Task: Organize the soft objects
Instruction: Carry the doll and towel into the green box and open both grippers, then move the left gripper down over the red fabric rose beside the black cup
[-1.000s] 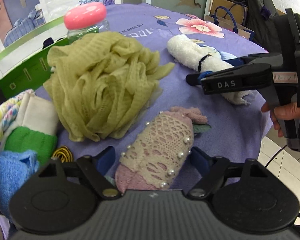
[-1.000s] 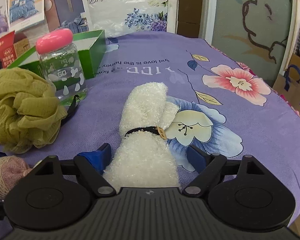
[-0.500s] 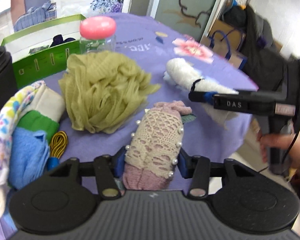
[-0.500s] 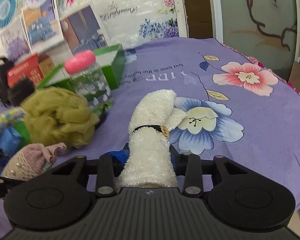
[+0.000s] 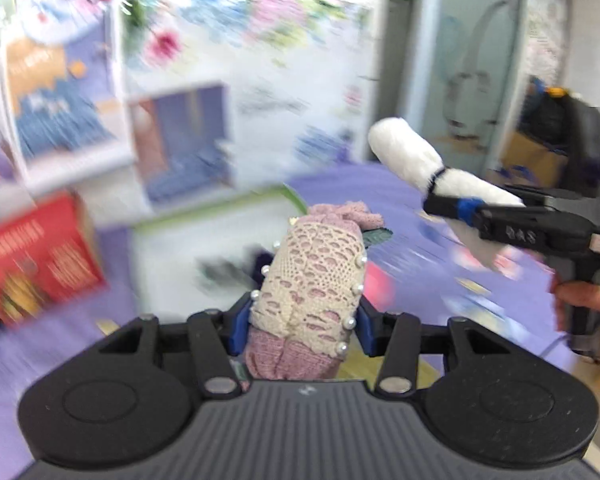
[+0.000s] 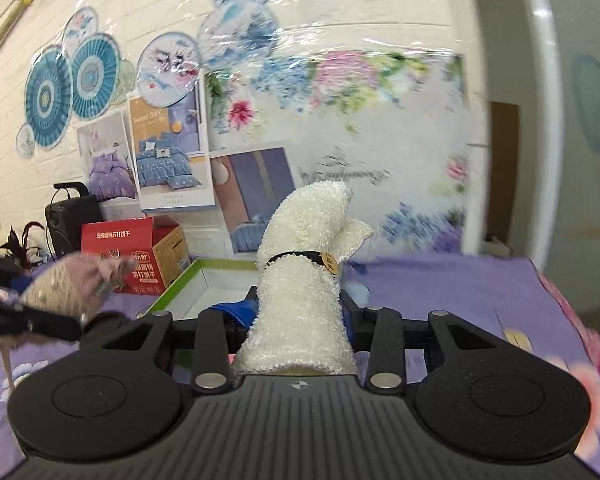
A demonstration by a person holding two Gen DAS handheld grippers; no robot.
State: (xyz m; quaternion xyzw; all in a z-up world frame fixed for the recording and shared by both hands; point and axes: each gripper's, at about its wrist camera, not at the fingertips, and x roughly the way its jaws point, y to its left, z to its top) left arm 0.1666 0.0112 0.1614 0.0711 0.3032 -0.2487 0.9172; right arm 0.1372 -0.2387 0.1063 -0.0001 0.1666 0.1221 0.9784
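Above the purple table, left fingers pinch a pink lace-covered roll; right fingers clamp a white fluffy towel roll.

White brick wall with blue paper fans and bedding posters. Black speaker at left. Worktop draped in purple floral cloth.

A purple flowered cloth covers the table. On it lies an open green box with a white inside, and just beside that a red carton with printed lettering. A black speaker stands behind the carton. Blue paper fans and bedding posters (some under shiny plastic film) hang on the white brick wall.
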